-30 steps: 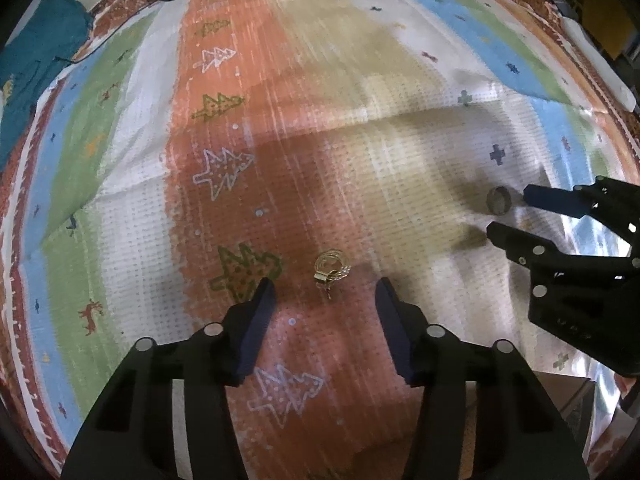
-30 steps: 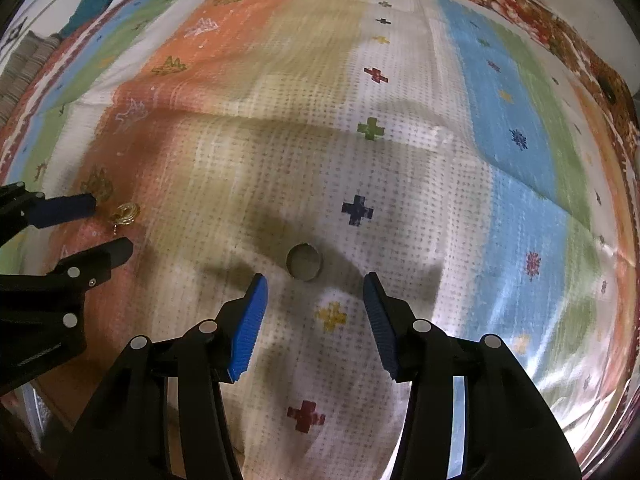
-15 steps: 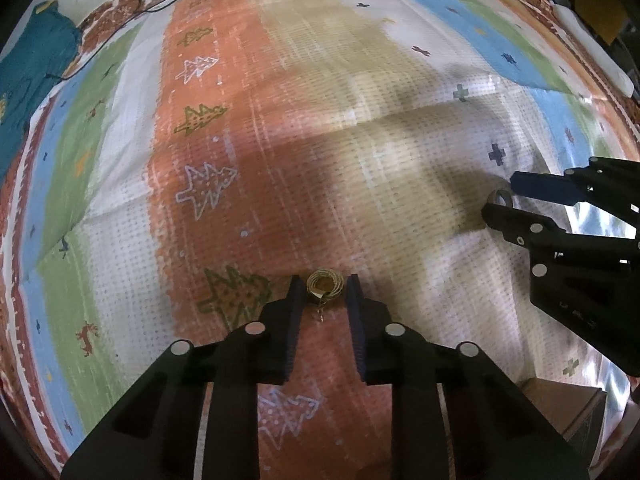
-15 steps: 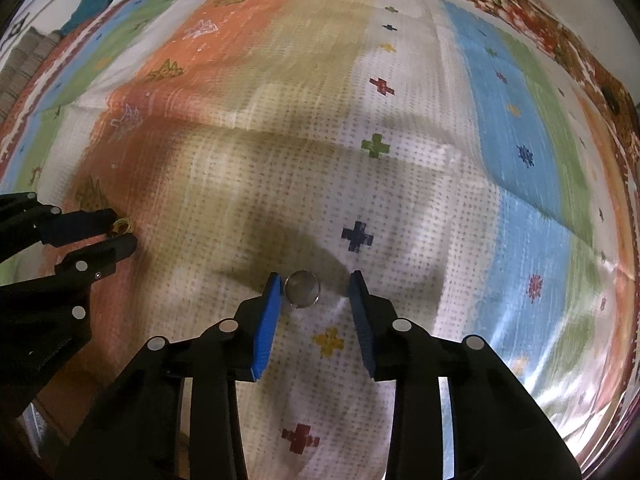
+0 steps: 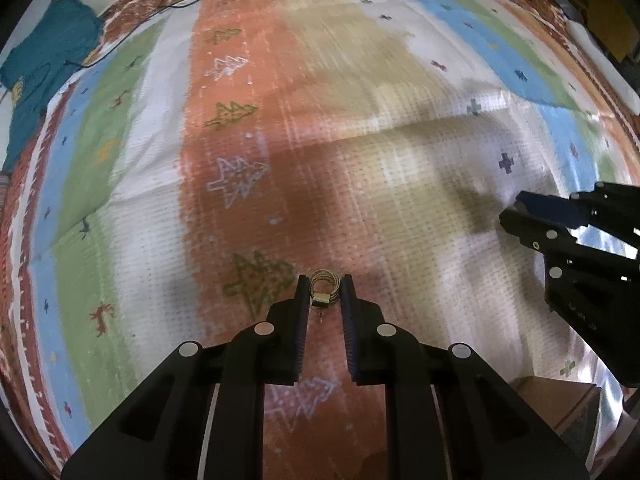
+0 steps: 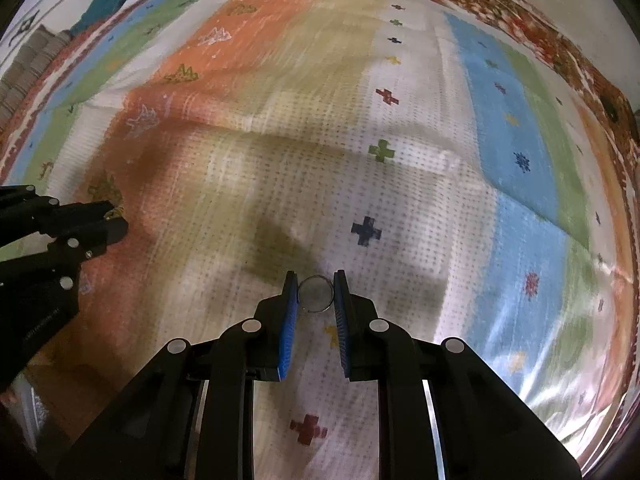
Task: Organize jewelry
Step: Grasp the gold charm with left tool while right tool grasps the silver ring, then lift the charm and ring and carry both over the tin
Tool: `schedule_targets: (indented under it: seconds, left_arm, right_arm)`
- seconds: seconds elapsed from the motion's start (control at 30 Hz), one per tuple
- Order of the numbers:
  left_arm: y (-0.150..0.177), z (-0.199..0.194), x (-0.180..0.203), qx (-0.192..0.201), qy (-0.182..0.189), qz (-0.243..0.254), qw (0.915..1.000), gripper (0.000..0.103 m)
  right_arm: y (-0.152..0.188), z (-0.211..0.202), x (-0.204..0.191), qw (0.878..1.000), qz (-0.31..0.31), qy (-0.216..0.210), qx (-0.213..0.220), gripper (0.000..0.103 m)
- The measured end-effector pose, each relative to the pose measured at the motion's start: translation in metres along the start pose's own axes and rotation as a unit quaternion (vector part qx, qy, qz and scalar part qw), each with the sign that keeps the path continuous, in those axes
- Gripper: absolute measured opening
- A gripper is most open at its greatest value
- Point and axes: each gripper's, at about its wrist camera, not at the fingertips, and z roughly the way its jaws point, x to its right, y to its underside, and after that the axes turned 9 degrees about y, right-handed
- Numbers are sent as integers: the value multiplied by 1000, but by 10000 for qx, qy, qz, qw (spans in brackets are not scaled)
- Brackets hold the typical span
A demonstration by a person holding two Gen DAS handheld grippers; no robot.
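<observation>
Over the last second the left gripper [image 5: 324, 294] has narrowed from a wide spread to a clamp on the small coiled gold ring with a dangling charm [image 5: 325, 289], which earlier lay loose on the cloth ahead of its fingertips. The right gripper [image 6: 315, 293] has done the same, its blue-padded fingers [image 6: 289, 312] drawing in from well apart until they touch both sides of the plain silver band ring [image 6: 315, 294], now standing on edge between them.
</observation>
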Motion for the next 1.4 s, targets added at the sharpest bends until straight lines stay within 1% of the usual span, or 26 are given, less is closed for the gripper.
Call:
schedule_targets:
  seconds: [0.1, 0.27, 0.43, 0.6, 0.7, 1.0, 1.23, 1.4]
  left_arm:
    - [2, -9, 0, 71, -15, -38, 10000, 15]
    - [9, -25, 2, 187, 63, -161, 9997, 15]
    - [11, -35, -3, 243, 52, -247, 9994, 15]
    - [16, -46, 2, 295, 87, -281, 9991, 15]
    - [18, -53, 5, 351, 173, -296, 9988, 15]
    - [30, -65, 11, 406, 164, -298, 9986, 15]
    - [41, -85, 16, 590, 295, -343, 9972, 15]
    - [47, -93, 22, 654, 345, -329, 9967, 15]
  right_arm:
    - [5, -8, 3, 9999, 94, -48, 42, 19]
    - [13, -18, 12, 9995, 303, -67, 69, 19]
    - [18, -31, 11, 9992, 352, -80, 154, 19]
    - [23, -46, 15, 9987, 423, -89, 266, 19]
    - [27, -52, 17, 9982, 513, -106, 298, 19]
    - [36, -70, 12, 9975, 506, -121, 469, 19]
    - [45, -82, 11, 9967, 566, -156, 555, 19]
    - [51, -91, 9, 9961, 583, -200, 632, 19]
